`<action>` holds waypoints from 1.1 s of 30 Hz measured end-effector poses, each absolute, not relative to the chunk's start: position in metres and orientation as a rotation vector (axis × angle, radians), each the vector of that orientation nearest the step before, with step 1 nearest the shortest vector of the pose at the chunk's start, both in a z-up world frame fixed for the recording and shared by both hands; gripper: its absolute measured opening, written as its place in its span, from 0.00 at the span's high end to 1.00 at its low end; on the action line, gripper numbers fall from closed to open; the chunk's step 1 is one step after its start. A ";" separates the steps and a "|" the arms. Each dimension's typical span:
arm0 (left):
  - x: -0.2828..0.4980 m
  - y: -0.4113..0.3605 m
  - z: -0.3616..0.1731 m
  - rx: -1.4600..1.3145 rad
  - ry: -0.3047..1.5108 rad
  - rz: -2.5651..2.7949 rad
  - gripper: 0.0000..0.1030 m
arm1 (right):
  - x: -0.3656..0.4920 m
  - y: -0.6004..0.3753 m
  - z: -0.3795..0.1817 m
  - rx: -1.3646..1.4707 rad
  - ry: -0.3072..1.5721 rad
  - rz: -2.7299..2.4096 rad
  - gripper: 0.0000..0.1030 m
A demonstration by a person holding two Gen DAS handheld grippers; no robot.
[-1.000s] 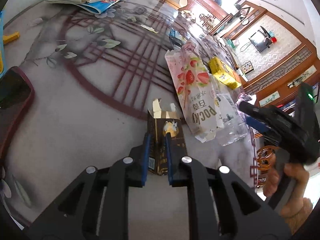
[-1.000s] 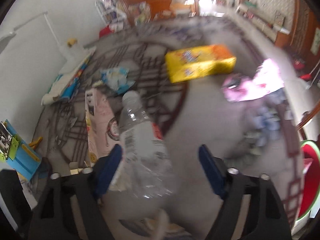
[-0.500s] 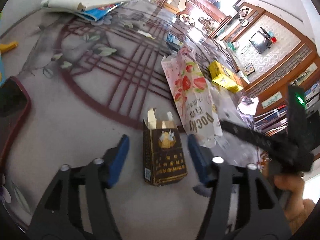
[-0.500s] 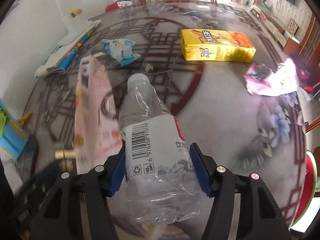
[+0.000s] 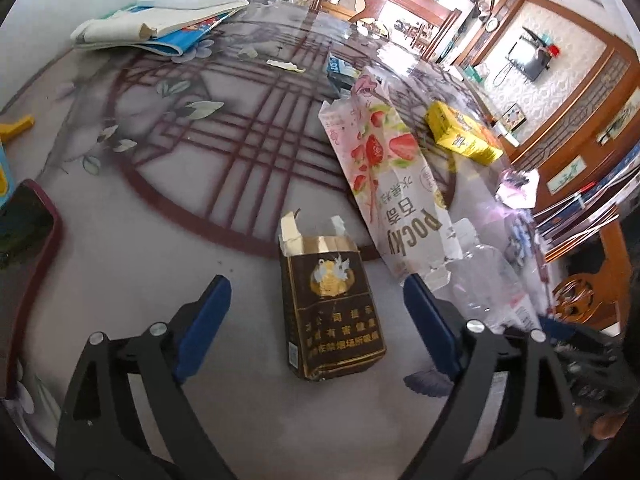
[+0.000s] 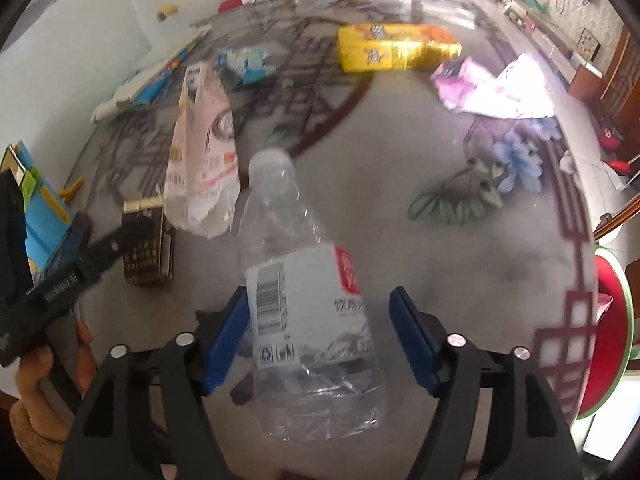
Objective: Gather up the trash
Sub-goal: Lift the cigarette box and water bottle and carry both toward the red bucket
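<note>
**Trash still spread over the worktop, nothing yet gathered**

Judging by what lies about, collecting has barely begun. The left gripper [image 5: 316, 312] has just opened wide; a torn brown cigarette pack [image 5: 330, 308] lies flat between its blue pads, touched by neither. The right gripper [image 6: 320, 336] has jaws just opened partway around a crumpled clear water bottle [image 6: 308, 328] lying on the worktop [image 6: 460, 208]; one pad sits at its label, the other stands apart, so nothing is clamped.

Just beside the bottle lies a pink Pocky wrapper [image 5: 390, 176], its torn end next to the cigarette pack. Beyond the bottle lie a yellow carton [image 6: 394, 48], a purple wrapper [image 6: 496, 88] and a small blue packet [image 6: 244, 62]. No bin is visible. The two grippers work close together and could crowd each other.
</note>
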State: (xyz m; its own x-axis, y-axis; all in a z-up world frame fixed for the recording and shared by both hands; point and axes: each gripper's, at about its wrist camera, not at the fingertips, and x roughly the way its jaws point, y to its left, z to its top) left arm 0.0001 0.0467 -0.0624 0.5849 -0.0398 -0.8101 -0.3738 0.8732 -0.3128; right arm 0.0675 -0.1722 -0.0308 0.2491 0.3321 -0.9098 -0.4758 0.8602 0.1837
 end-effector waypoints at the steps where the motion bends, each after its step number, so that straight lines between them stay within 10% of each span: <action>1: 0.001 0.046 -0.064 -0.483 0.942 0.206 0.17 | 0.069 -0.172 -0.028 -0.143 1.191 0.552 0.33; 23: 0.003 0.030 -0.068 -0.388 0.961 0.164 0.14 | 0.073 -0.134 -0.041 -0.330 1.178 0.559 0.32; 28: 0.003 0.030 -0.068 -0.379 0.973 0.160 0.47 | 0.069 -0.133 -0.047 -0.355 1.185 0.568 0.49; 33: 0.001 0.034 -0.064 -0.387 0.950 0.173 0.54 | 0.069 -0.140 -0.037 -0.300 1.157 0.579 0.49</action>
